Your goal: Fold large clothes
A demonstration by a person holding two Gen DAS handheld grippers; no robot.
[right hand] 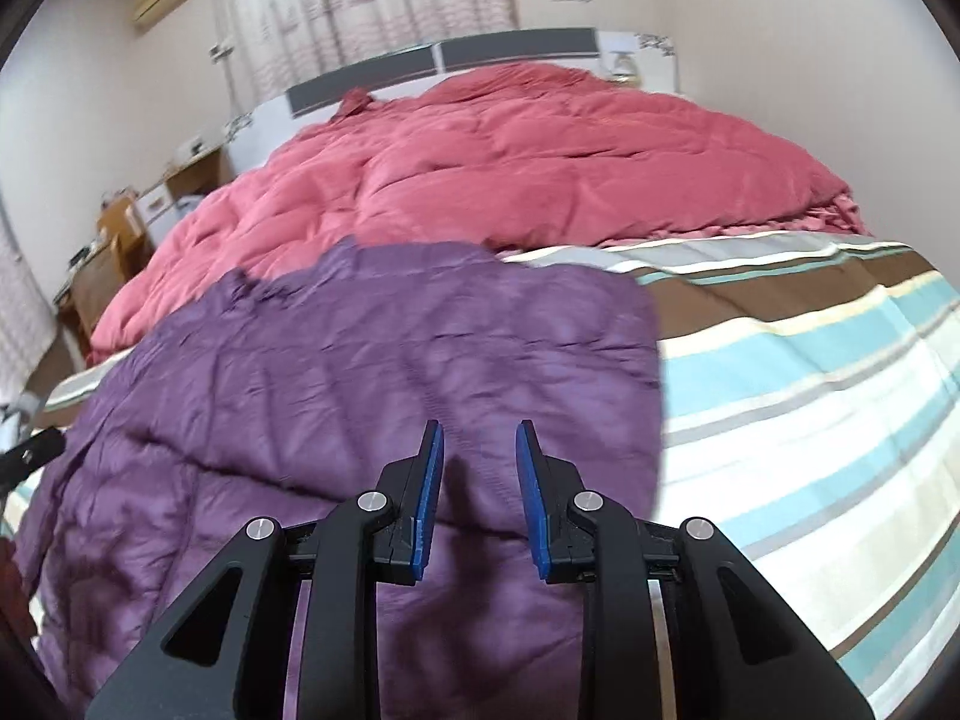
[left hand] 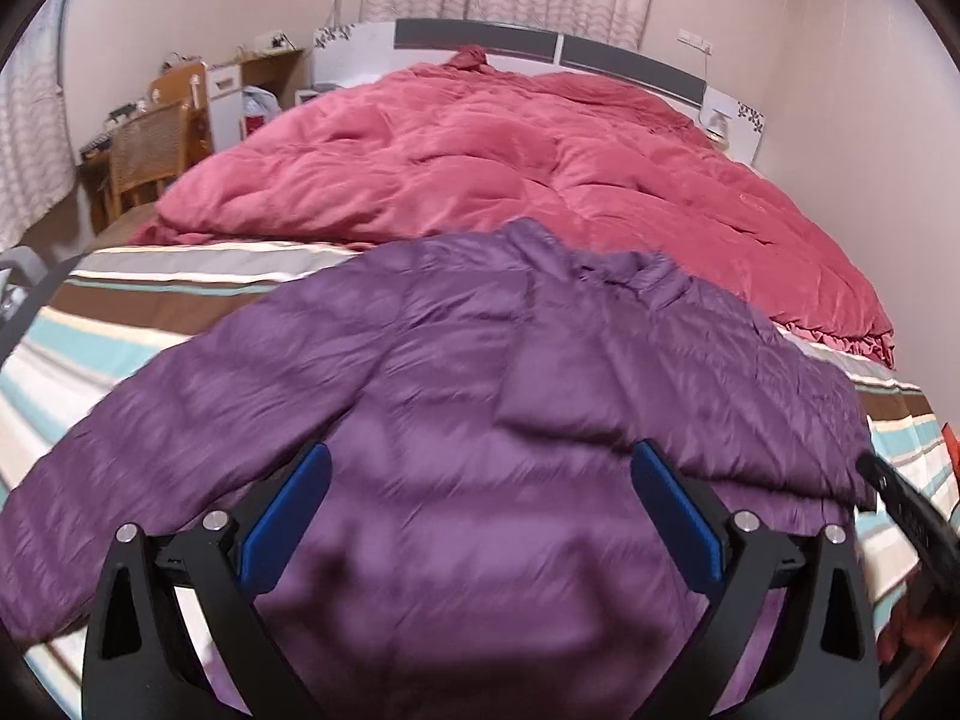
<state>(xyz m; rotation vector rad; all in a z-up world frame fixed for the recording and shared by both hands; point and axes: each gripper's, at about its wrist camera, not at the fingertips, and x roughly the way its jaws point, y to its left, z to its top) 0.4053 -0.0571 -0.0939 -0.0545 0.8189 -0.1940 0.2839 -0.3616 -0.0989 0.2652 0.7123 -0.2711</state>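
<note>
A purple quilted jacket (left hand: 456, 396) lies flat on the striped bed sheet (left hand: 90, 354); one sleeve is folded in over its body, the other stretches out to the left. My left gripper (left hand: 480, 468) hovers over the jacket's lower middle, jaws wide open and empty. In the right wrist view the jacket (right hand: 312, 360) fills the left half. My right gripper (right hand: 480, 444) is above the jacket's lower right part, jaws partly open with a narrow gap, holding nothing. The right gripper's black body also shows at the right edge of the left wrist view (left hand: 912, 510).
A bulky pink-red duvet (left hand: 510, 150) is heaped behind the jacket against the headboard (left hand: 540, 48). A wooden chair (left hand: 150, 150) and desk stand left of the bed. Bare striped sheet (right hand: 810, 390) lies right of the jacket.
</note>
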